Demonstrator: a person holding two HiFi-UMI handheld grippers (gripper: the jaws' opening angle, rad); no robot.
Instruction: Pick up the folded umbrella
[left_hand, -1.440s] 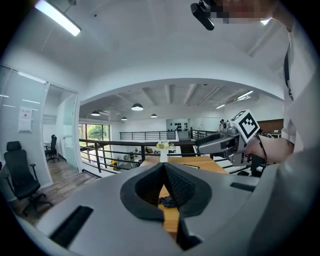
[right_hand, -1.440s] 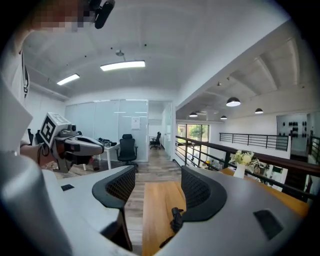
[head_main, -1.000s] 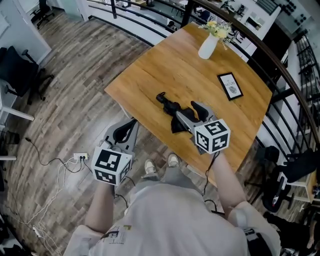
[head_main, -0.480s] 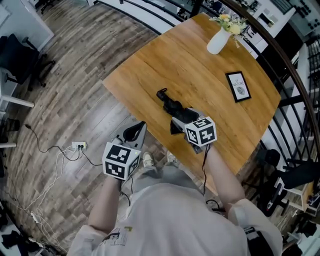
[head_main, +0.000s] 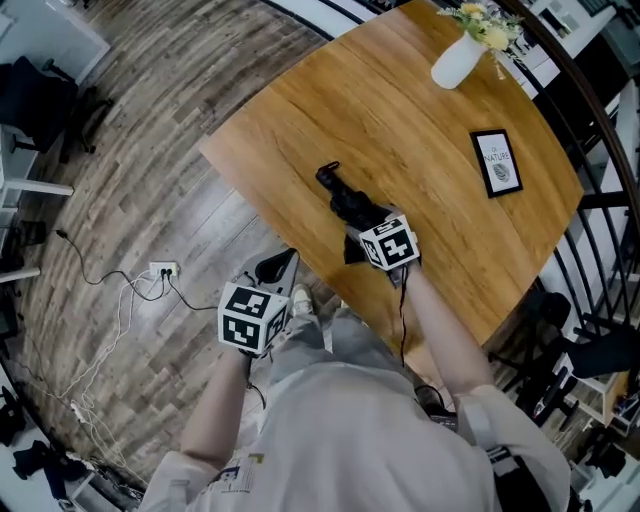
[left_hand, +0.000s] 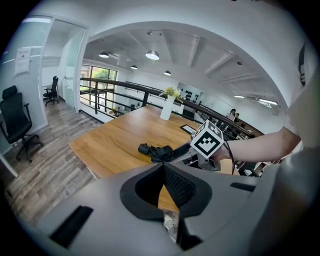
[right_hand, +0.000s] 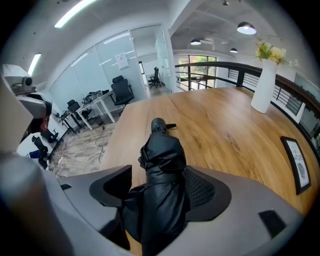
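A black folded umbrella (head_main: 343, 198) lies on the wooden table (head_main: 400, 120) near its front edge, with its handle end (head_main: 327, 175) pointing to the far left. My right gripper (head_main: 366, 224) points down over the umbrella's near end. In the right gripper view the umbrella (right_hand: 162, 167) runs between the jaws of this gripper (right_hand: 159, 186), which are opening; a gap shows at the left pad. My left gripper (head_main: 277, 268) hangs off the table's front edge over the floor, its tips (left_hand: 162, 165) together with nothing in them.
A white vase of yellow flowers (head_main: 458, 60) stands at the table's far corner, and a black picture frame (head_main: 498, 162) lies to the right. A railing runs behind the table. On the wood floor at the left lie a power strip (head_main: 160, 270) and cables.
Both grippers have come down. The right one sank onto the umbrella's near end and now straddles it. The left one dropped beside the table's front edge.
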